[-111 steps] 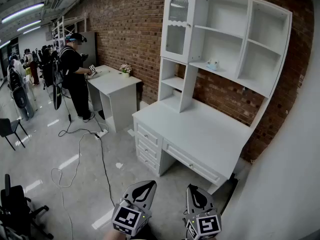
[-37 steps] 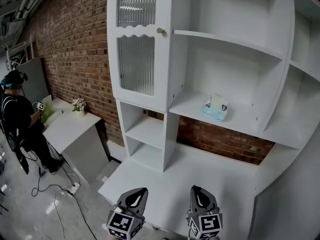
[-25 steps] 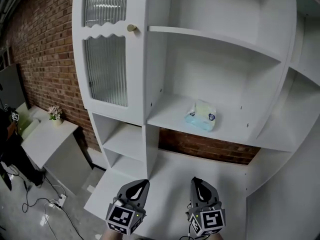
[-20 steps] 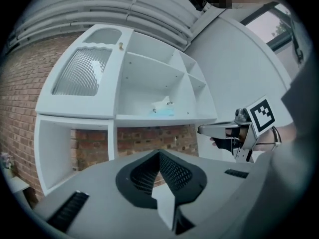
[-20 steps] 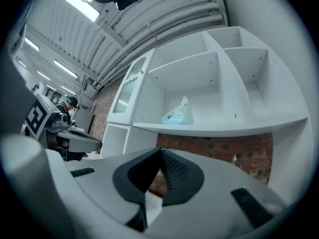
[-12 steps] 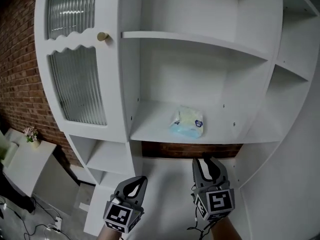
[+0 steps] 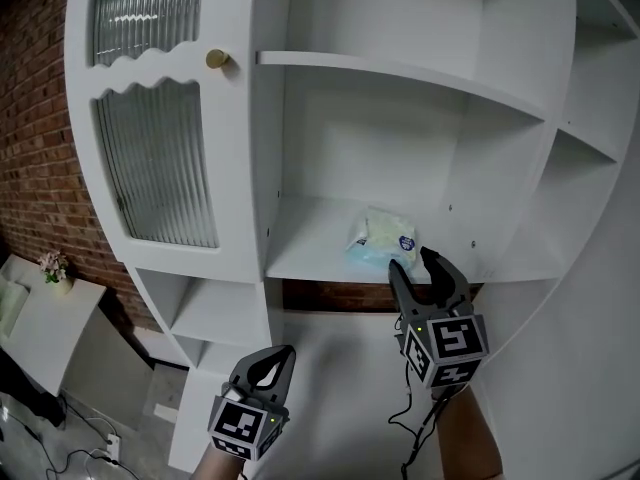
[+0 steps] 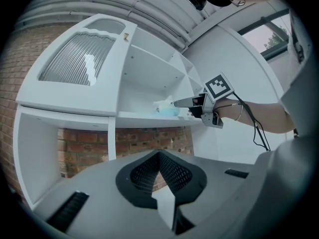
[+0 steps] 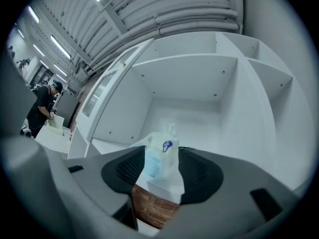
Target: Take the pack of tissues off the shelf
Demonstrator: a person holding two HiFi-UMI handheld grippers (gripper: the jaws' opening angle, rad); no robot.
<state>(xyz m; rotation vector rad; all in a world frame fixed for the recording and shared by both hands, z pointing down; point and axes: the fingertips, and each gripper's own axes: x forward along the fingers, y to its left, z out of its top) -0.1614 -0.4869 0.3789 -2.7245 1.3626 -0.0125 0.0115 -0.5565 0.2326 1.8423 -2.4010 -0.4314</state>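
The pack of tissues (image 7: 383, 238), pale blue and white plastic, lies on the middle shelf (image 7: 300, 253) of the white hutch. My right gripper (image 7: 413, 261) is raised to the shelf's front edge just before the pack, and its jaws are opening. In the right gripper view the pack (image 9: 158, 156) shows in the gap beyond the right gripper (image 9: 160, 172), with neither pad pressing on it. My left gripper (image 7: 270, 360) hangs low over the desk, shut and empty. From the left gripper (image 8: 160, 159) view, the pack (image 8: 167, 108) and the right gripper (image 8: 192, 102) appear ahead.
A ribbed-glass cabinet door with a brass knob (image 7: 216, 59) stands left of the shelf bay. Another shelf board (image 7: 400, 71) runs above the pack and an upright panel (image 7: 525, 218) closes the bay at the right. Brick wall (image 7: 30, 168) and a side desk with flowers (image 7: 52, 266) lie left.
My right gripper has risen from desk height to the shelf edge beside the pack and its jaws have spread apart. The left gripper has stayed low.
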